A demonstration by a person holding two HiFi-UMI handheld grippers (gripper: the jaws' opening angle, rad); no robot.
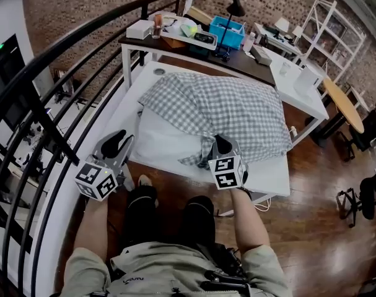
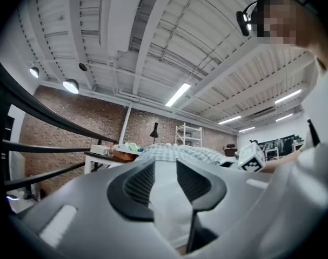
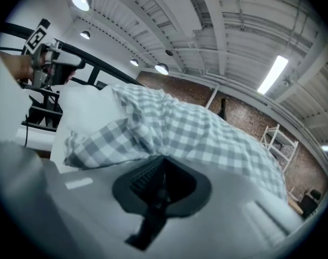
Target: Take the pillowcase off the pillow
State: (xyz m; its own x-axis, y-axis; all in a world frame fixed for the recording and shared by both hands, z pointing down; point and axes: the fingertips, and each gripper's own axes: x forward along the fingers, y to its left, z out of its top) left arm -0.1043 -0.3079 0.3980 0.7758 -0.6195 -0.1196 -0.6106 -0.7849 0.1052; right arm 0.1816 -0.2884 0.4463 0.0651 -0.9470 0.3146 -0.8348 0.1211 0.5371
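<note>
A: Head view: what does the pillowcase (image 1: pixel 225 113) conceal?
B: Most of the pillow (image 1: pixel 153 138); only its white near-left end shows. The table (image 1: pixel 280 181) appears only as bare margins.
A: The right gripper (image 1: pixel 220 143)?
B: There, its jaws lie beneath its marker cube (image 1: pixel 228 172) and bunched cloth.
A: Left gripper view?
B: The white mass between the jaws of the left gripper (image 2: pixel 165 165) is blurred; contact with the pads cannot be told.
A: Elsewhere?
B: Items on the far desk (image 1: pixel 175 36) are too small to identify; the person's torso (image 1: pixel 175 271) is cut by the lower edge.
</note>
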